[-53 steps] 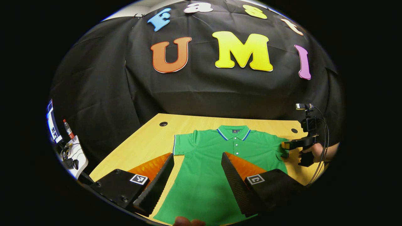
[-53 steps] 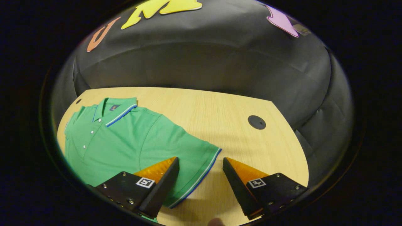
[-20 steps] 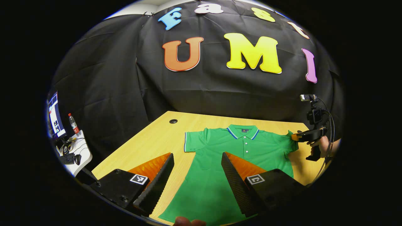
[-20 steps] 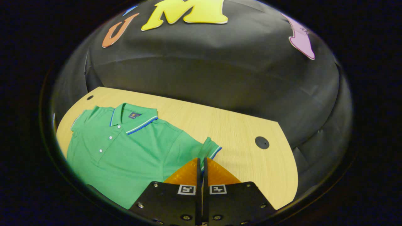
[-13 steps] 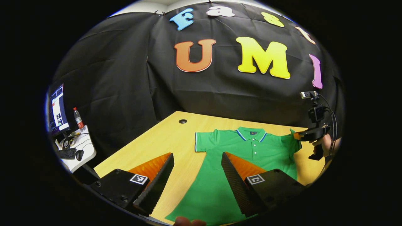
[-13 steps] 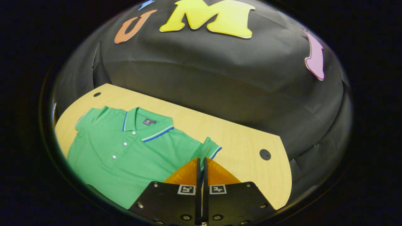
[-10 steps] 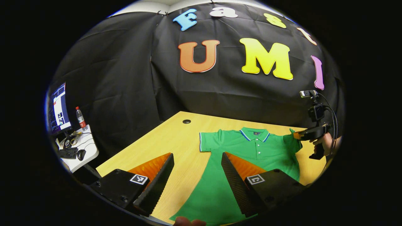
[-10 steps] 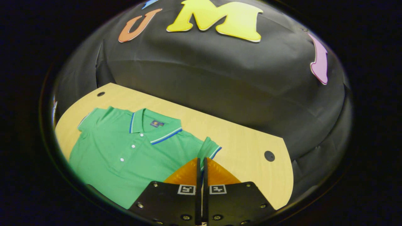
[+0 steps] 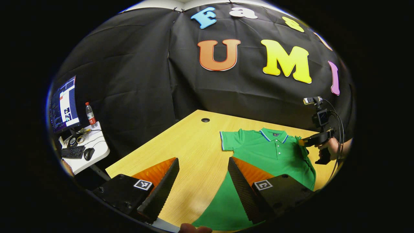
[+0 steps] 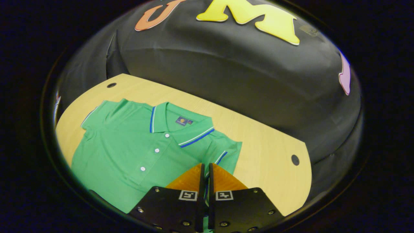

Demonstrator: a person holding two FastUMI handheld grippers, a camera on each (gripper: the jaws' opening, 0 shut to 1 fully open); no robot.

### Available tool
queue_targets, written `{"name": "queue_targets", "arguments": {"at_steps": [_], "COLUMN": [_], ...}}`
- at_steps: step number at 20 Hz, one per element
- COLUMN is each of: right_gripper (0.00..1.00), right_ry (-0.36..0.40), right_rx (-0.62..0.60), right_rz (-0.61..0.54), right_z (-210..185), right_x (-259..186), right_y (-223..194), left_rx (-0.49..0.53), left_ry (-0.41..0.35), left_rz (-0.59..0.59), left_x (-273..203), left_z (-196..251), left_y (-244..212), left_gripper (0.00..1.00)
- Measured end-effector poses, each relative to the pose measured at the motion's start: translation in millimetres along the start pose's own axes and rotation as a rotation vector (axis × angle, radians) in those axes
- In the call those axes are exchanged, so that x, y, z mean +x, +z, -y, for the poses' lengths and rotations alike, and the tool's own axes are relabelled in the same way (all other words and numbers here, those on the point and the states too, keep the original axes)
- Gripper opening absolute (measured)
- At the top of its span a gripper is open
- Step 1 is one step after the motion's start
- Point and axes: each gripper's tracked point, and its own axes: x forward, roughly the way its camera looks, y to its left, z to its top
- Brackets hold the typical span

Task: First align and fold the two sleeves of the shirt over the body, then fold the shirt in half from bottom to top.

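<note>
1. The green polo shirt (image 10: 136, 152) lies face up on the wooden tabletop (image 9: 190, 145), collar toward the black cloth wall, buttons showing down the placket.
2. The right hand-held gripper (image 10: 205, 170) is clenched on the shirt's right sleeve (image 10: 224, 155); both fingers press the striped cuff between them, and the sleeve is lifted and turned in over the body.
3. In the left gripper view that same gripper (image 9: 305, 142) sits at the shirt's far edge, held by a hand (image 9: 325, 149), cables trailing from it.
4. The left hand-held gripper (image 9: 203, 166) is released, fingers spread wide, hovering over bare tabletop and the shirt's lower side; it grasps nothing.
5. The left sleeve (image 9: 228, 142) lies flat, spread out on the wood.
6. Off to the side, a small white desk (image 9: 97, 153) carries a monitor (image 9: 63, 105), a bottle (image 9: 90, 115), a keyboard (image 9: 71, 152) and a mouse (image 9: 87, 154).
</note>
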Motion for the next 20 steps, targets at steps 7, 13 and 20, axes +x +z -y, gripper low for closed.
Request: {"name": "queue_targets", "arguments": {"at_steps": [7,13,20], "right_gripper": [0.42,0.76,0.92], "right_ry": [0.076,0.05,-0.014], "right_rx": [0.024,0.066,0.122], "right_rz": [0.027,0.076,0.18], "right_z": [-27,-12,30], "right_x": [-17,-54,-153], "right_y": [11,23,25], "left_rx": [-0.011,0.015,0.054], "left_ry": [-0.003,-0.059,-0.203], "left_rz": [0.003,0.042,0.099], "left_x": [3,7,31], "left_z": [-2,10,43], "left_y": [-2,16,55], "left_gripper": [0.98,0.98,0.98]}}
